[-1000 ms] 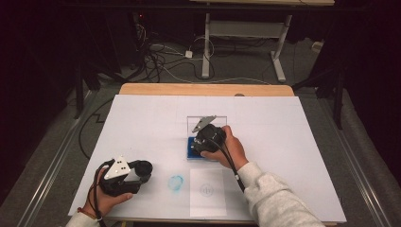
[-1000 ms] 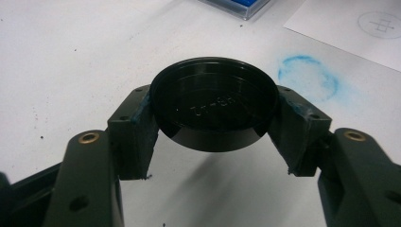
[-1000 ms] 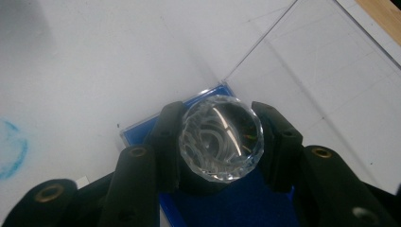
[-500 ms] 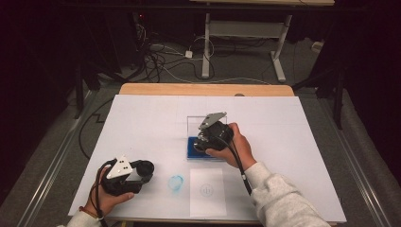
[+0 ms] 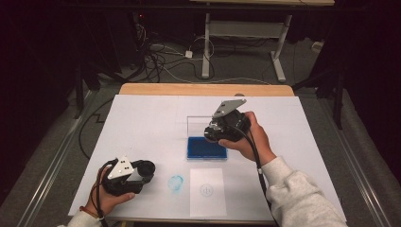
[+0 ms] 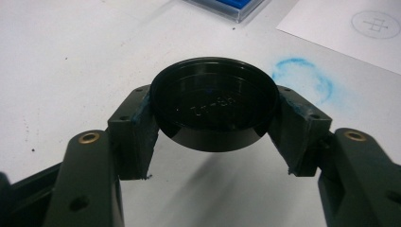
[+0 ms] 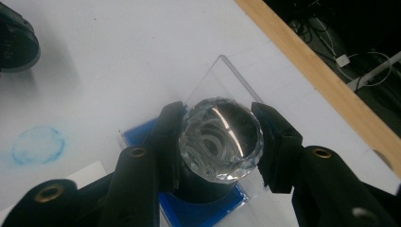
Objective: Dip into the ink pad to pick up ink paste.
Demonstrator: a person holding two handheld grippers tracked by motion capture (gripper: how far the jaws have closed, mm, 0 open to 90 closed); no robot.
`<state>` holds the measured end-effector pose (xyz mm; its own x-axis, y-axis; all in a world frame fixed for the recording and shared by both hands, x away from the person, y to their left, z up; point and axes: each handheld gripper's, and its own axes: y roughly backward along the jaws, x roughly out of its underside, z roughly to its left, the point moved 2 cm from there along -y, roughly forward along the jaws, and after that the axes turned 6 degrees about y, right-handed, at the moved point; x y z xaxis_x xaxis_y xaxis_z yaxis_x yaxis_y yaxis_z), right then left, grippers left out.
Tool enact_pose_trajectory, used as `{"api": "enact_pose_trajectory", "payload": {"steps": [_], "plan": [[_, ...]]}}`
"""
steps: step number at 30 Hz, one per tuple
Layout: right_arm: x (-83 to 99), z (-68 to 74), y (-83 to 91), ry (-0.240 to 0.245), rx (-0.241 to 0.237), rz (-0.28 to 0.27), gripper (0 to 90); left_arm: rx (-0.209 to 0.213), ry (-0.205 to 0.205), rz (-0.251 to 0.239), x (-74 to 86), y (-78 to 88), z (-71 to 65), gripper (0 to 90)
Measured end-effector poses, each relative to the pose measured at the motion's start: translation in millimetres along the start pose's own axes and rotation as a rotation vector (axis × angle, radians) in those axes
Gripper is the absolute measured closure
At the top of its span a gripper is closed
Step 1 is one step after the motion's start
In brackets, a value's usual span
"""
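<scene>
My right gripper (image 5: 218,135) is shut on a stamp with a faceted clear knob (image 7: 221,139) and a black body. It hangs above a blue ink pad (image 5: 205,147) whose clear lid (image 5: 197,125) stands open behind it. The pad's blue surface (image 7: 198,213) shows under the stamp, apart from it. At the front left my left gripper (image 5: 144,170) lies low over the table, shut on a round black cap (image 6: 215,101) held level between its pads (image 6: 142,118).
A smudged blue ring (image 5: 176,183) is printed on the white table cover. To its right lies a white card (image 5: 206,190) with a small circle drawn on it. A wooden table edge (image 5: 203,89) runs along the back, with cables on the floor beyond.
My right gripper has risen with the stamp, up and slightly back from the ink pad. The left gripper and its cap have stayed put.
</scene>
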<state>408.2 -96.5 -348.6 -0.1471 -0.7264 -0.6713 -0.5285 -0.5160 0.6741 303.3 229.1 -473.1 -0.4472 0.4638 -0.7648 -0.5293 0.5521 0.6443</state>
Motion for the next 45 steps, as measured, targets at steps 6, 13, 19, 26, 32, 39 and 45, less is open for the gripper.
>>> {"api": "enact_pose_trajectory", "payload": {"steps": [6, 13, 19, 26, 32, 39, 45], "plan": [[-4.0, -5.8, 7.4, 0.006, 0.018, 0.008, 57.4, 0.002, -0.004, 0.004, -0.1, 0.0, -1.0, 36.8], [3.3, -0.1, -12.8, 0.010, -0.010, 0.048, 57.4, 0.000, -0.002, 0.007, 1.6, 1.0, -1.1, 36.8], [16.4, 6.4, -41.9, -0.007, -0.043, 0.099, 57.4, 0.003, 0.000, 0.011, 2.0, 0.6, -0.6, 36.8], [24.3, 14.4, -65.9, -0.007, -0.073, 0.141, 57.4, 0.005, 0.000, 0.011, 2.4, 0.9, -0.1, 36.8], [27.9, 16.7, -75.7, -0.001, -0.072, 0.166, 57.4, 0.007, -0.003, 0.013, 3.1, 1.2, 0.0, 36.8], [31.0, 18.0, -83.1, 0.007, -0.076, 0.188, 57.4, 0.004, -0.007, 0.019, 3.0, 0.4, -0.1, 36.8], [31.7, 17.6, -84.6, 0.008, -0.076, 0.182, 57.4, 0.010, -0.005, 0.021, 3.2, -0.1, -0.1, 36.8]]}}
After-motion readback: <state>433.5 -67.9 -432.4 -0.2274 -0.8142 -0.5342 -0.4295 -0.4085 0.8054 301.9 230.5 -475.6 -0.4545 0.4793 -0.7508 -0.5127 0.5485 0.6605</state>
